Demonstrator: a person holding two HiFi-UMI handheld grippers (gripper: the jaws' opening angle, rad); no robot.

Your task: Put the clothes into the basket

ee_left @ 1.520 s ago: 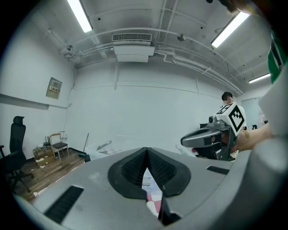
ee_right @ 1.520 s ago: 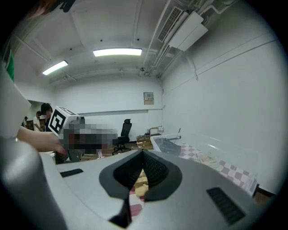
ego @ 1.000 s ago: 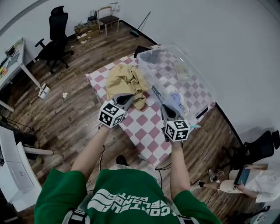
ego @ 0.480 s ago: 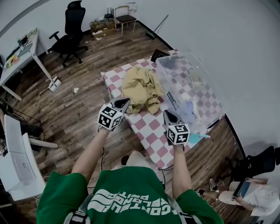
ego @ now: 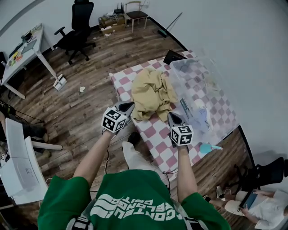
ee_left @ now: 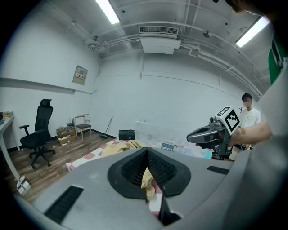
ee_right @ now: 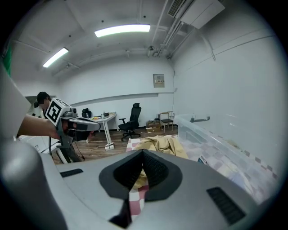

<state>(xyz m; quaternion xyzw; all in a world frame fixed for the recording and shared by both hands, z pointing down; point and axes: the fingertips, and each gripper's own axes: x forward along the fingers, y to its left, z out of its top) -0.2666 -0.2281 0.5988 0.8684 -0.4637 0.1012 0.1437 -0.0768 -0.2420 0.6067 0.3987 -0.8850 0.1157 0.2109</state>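
A crumpled yellow-tan garment (ego: 153, 92) lies on the pink-and-white checked table (ego: 157, 137). To its right stands the clear plastic basket (ego: 216, 105), with a few light items inside. My left gripper (ego: 128, 106) hovers shut and empty at the table's near-left edge, just short of the garment. My right gripper (ego: 173, 117) is shut and empty too, over the table's near part between garment and basket. The left gripper view shows shut jaws (ee_left: 146, 168), the garment (ee_left: 128, 144) beyond them and the right gripper (ee_left: 211, 134). Past the right gripper's shut jaws (ee_right: 141, 164) lie the garment (ee_right: 159, 143) and the basket (ee_right: 216, 139).
A black office chair (ego: 83, 22), a white desk (ego: 24, 51) and a wooden chair (ego: 137, 13) stand on the wood floor behind. A black box (ego: 173, 56) sits at the table's far end. A teal object (ego: 209, 147) lies at the near right edge. A seated person (ego: 258, 206) is at the lower right.
Both grippers have sunk and moved along the table's near edge, still shut. The person has stepped, so table and garment now sit further right and lower in the head view.
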